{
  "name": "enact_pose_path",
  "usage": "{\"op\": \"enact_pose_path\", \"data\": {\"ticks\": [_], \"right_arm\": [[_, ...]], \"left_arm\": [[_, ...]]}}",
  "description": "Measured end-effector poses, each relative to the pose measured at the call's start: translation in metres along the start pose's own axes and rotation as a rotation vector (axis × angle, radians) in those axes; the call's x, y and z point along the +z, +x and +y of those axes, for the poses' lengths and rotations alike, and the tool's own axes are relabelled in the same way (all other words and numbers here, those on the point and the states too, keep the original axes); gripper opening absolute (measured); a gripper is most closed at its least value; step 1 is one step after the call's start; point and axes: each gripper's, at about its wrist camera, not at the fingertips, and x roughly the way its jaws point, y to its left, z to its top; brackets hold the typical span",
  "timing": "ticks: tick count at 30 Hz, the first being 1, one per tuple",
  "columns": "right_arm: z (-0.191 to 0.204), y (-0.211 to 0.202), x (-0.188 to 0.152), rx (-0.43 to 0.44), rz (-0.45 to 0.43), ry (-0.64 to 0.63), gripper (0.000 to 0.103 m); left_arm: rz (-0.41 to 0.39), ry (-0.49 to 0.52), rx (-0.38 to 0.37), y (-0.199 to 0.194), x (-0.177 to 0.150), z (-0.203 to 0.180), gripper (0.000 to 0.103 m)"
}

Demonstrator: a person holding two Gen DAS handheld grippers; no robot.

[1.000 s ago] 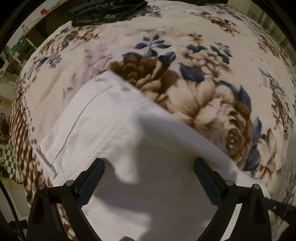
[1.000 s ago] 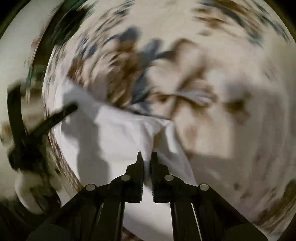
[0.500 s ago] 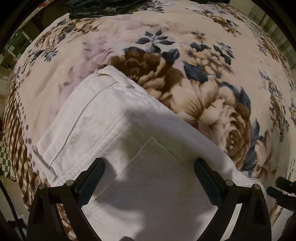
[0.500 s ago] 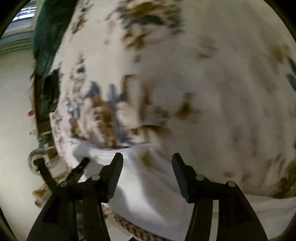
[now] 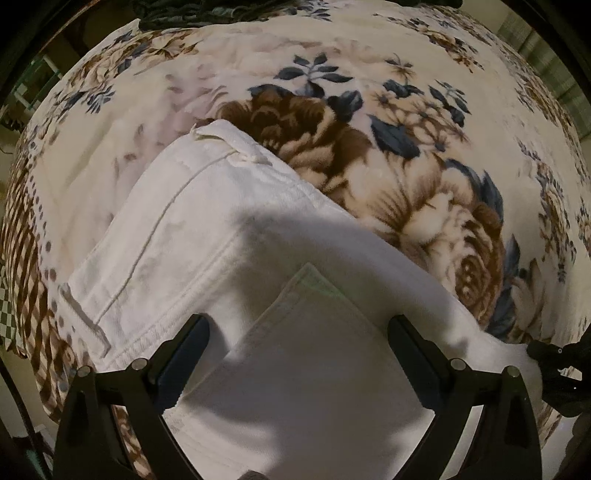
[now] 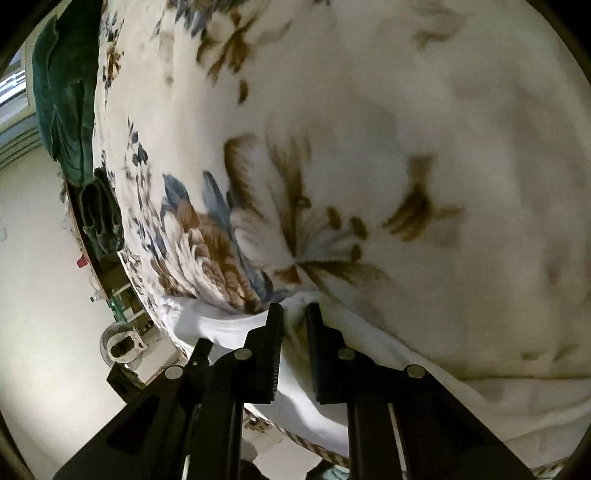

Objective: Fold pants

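Observation:
White pants point(image 5: 207, 229) lie folded on a floral blanket point(image 5: 406, 166), with a smaller folded layer on top near the bottom of the left wrist view. My left gripper point(image 5: 299, 343) points straight down over that layer, open, with nothing gripped. My right gripper point(image 6: 294, 317) is at the pants' edge point(image 6: 221, 328) where it meets the blanket point(image 6: 406, 147). Its jaws are closing and a fold of white fabric is pinched in the narrow gap. In the left wrist view the right gripper point(image 5: 546, 354) shows as a dark tip at the pants' right corner.
Dark green cloth point(image 5: 207, 11) is piled at the blanket's far edge, also seen in the right wrist view as green cloth point(image 6: 62, 92) at the upper left. The bed's edge drops to the floor along the left of both views.
The right gripper let go, rolled and sank, then closed again on the pants' edge. A folded layer now lies under the left gripper, which has stayed open and nearly still.

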Motion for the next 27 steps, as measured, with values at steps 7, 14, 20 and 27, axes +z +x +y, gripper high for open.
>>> {"op": "enact_pose_path", "data": {"ticks": [7, 14, 20, 27], "right_arm": [[0.020, -0.010, 0.008, -0.108, 0.074, -0.112, 0.052], [0.016, 0.047, 0.019, -0.113, 0.287, -0.127, 0.051], [0.015, 0.074, 0.024, -0.067, 0.291, -0.203, 0.051], [0.010, 0.033, 0.020, -0.017, 0.132, -0.156, 0.010]], "left_arm": [[0.003, -0.015, -0.016, -0.002, 0.004, 0.006, 0.099], [0.002, 0.007, -0.008, 0.000, 0.000, 0.000, 0.099], [-0.005, 0.043, 0.015, 0.004, -0.005, 0.001, 0.099], [0.003, 0.074, 0.053, 0.017, -0.005, 0.002, 0.101]]}}
